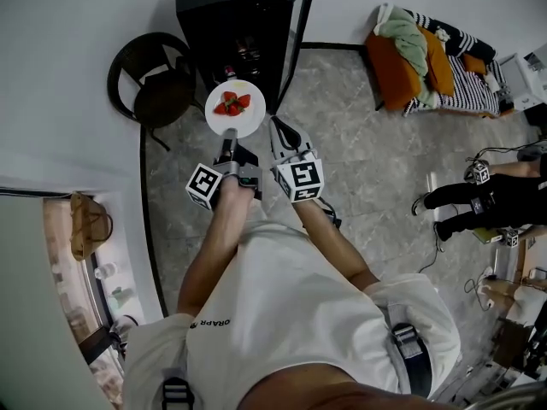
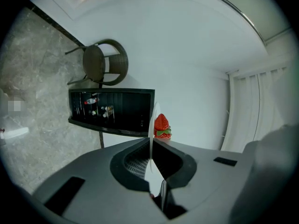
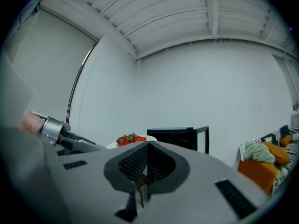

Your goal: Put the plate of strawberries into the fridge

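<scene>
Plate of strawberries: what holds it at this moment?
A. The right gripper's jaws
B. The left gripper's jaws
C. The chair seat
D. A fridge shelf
B: the left gripper has its jaws shut on the rim of the plate, which is carried in the air with the strawberries on it.

Fridge (image 1: 226,15) partly cut off above
</scene>
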Demonstrator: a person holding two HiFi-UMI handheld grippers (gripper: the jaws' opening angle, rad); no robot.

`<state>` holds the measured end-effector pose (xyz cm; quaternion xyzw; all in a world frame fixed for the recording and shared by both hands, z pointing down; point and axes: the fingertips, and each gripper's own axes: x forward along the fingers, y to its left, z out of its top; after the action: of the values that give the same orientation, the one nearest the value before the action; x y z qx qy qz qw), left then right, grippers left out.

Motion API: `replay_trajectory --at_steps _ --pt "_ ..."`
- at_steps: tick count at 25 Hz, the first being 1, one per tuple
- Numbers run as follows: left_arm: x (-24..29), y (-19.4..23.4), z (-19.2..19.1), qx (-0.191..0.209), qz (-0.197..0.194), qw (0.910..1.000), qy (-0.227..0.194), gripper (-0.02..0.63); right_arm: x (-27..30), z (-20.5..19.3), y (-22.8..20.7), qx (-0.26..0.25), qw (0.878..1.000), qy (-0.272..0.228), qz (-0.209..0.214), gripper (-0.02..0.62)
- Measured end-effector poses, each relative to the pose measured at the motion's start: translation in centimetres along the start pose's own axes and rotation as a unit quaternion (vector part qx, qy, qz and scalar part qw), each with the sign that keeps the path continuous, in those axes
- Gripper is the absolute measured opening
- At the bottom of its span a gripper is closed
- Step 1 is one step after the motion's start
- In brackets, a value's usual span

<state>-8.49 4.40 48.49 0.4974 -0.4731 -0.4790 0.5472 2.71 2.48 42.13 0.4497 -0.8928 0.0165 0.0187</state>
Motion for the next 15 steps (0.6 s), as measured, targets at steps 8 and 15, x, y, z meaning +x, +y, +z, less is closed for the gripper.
replay_trajectory --at_steps 8,15 --pt "7.2 -0.3 3.8 0.003 0.006 0.9999 0.012 0.009 8.1 0.2 -2.2 0.002 1.000 0.013 -0.013 0.014" --pt "10.8 -0.1 5.8 0.000 0.012 0.9998 0.019 0.009 12.2 1.2 -3.4 0.001 1.000 0.005 -0.024 0.014"
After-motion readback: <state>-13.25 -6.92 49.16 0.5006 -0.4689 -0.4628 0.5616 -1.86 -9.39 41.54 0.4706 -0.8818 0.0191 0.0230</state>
